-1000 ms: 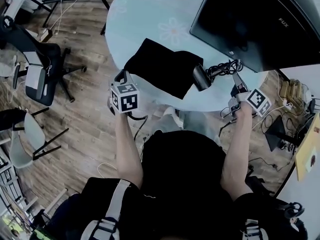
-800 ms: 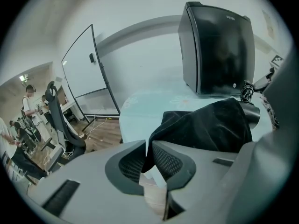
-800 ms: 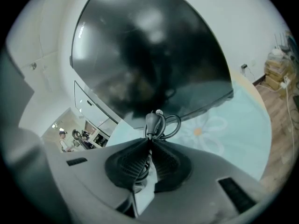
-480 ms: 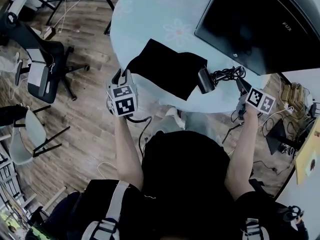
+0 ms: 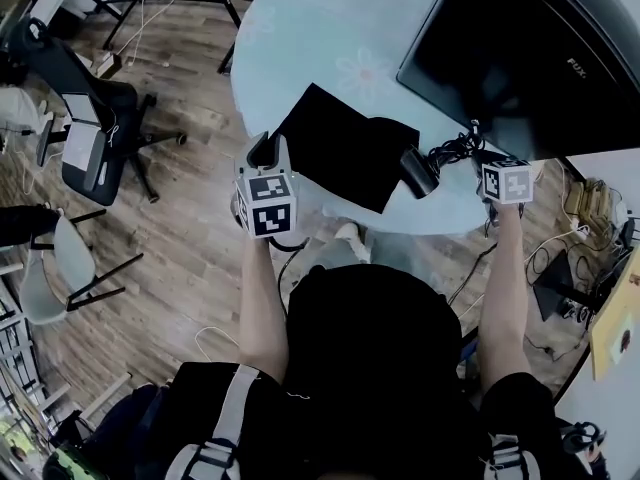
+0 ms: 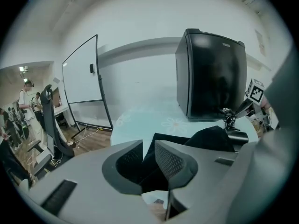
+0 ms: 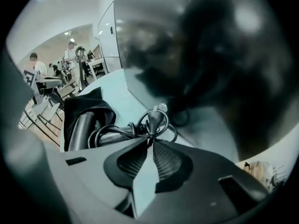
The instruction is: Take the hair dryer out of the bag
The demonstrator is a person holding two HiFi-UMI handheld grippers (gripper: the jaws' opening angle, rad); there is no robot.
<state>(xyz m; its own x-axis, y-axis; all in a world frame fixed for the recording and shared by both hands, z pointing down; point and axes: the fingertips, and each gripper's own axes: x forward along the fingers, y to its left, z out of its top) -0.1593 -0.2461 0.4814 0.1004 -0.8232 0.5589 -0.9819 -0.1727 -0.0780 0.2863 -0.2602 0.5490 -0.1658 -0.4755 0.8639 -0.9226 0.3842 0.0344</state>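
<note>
A black cloth bag (image 5: 335, 148) lies on the round pale-blue table (image 5: 300, 38). The hair dryer (image 5: 418, 171) pokes out of the bag's right end, its coiled cord (image 5: 455, 148) beside it. My left gripper (image 5: 268, 151) is at the bag's near left corner. Its jaws have just sprung apart and eased in a little, and they stand open in the left gripper view (image 6: 148, 146) with the bag (image 6: 205, 139) behind the gap. My right gripper (image 7: 150, 141) is pinched shut on the cord just below the plug (image 7: 156, 118). The dryer's barrel (image 7: 81, 127) sits in the bag's mouth.
A big black screen (image 5: 530, 48) stands on the table just behind the cord. Office chairs (image 5: 90, 118) stand on the wood floor at left. Cables and boxes (image 5: 575, 238) lie on the floor at right. A whiteboard (image 6: 84, 83) and people are farther off.
My left gripper has risen and moved in towards the bag's corner. The right gripper has rolled, so its marker cube now faces up, and it has dropped onto the cord.
</note>
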